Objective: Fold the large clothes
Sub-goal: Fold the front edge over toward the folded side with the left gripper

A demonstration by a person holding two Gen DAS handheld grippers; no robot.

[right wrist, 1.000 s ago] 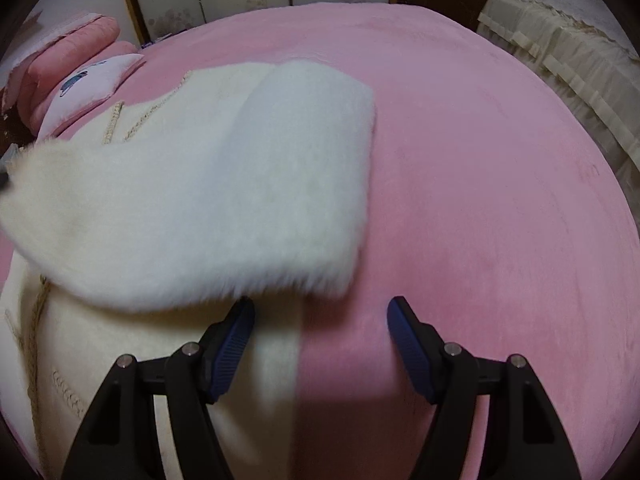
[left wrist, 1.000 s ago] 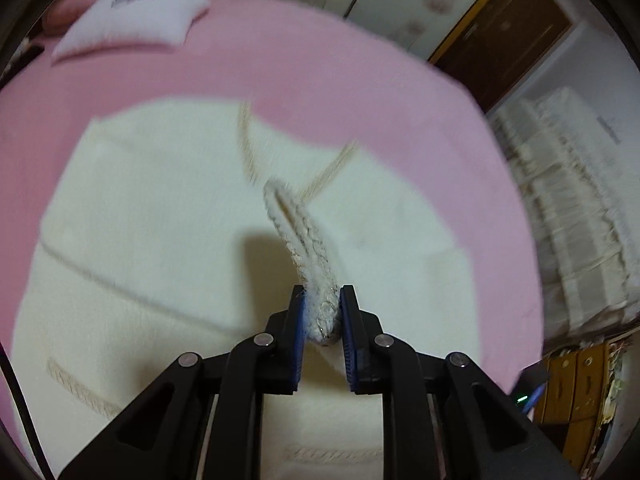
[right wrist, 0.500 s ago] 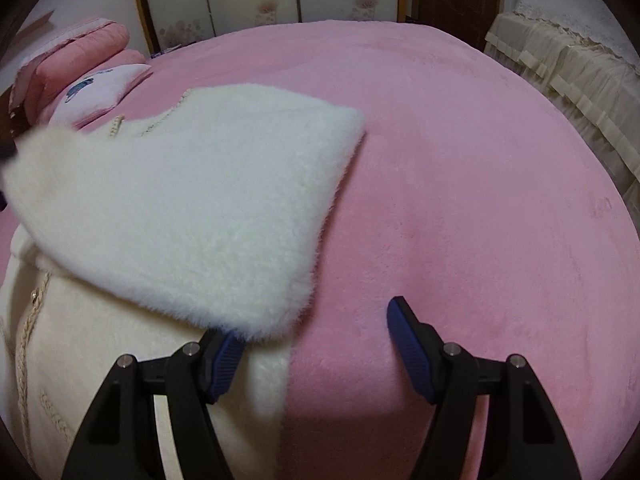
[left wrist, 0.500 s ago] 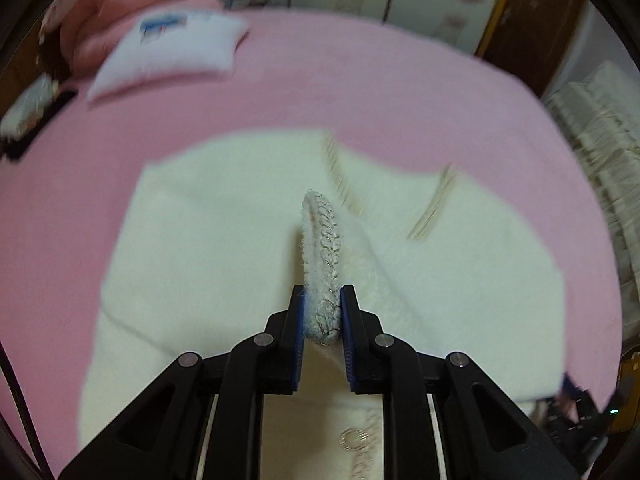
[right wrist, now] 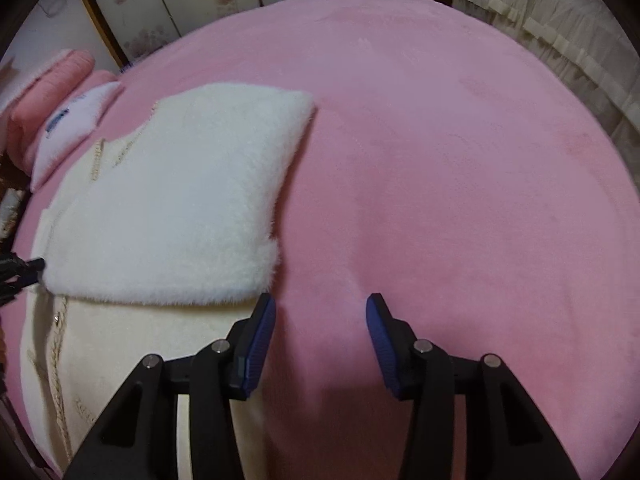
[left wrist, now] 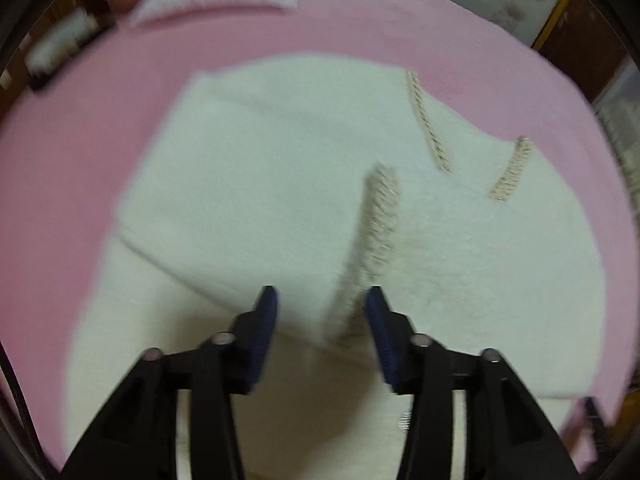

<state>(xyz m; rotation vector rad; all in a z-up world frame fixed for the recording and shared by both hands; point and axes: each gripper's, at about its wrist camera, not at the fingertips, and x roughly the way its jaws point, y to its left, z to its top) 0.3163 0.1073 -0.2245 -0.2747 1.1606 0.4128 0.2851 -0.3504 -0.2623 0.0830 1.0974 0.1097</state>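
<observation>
My left gripper (left wrist: 320, 320) has just let go: the jaws have been opening this last half second, and the braided cuff (left wrist: 370, 240) I was pinching a moment ago now lies loose between the spread blue pads, touching neither that I can see, though the view is smeared with motion. That's the sleeve (left wrist: 256, 208) laid down across the body of the cream sweater (left wrist: 500, 272), running from my jaws up toward eleven o'clock, with the trimmed neckline (left wrist: 428, 120) at one o'clock. Over on the other side, my right gripper (right wrist: 320, 334) has been narrowing its jaws, but there's nothing in them: just pink bedspread (right wrist: 460, 160) showing through the gap, the near pad sitting just beside the sweater's edge. From that camera the folded sleeve (right wrist: 180, 200) rests flat at ten o'clock, fluffy side up, where a second ago it was hanging in the air. The white pillow (right wrist: 76, 128) sits farther out at nine to ten o'clock. So one sleeve is folded in, I'd say; the next thing is the far sleeve or the side fold, and I'd want to back my left jaws off cleanly so they don't drag that cuff.
</observation>
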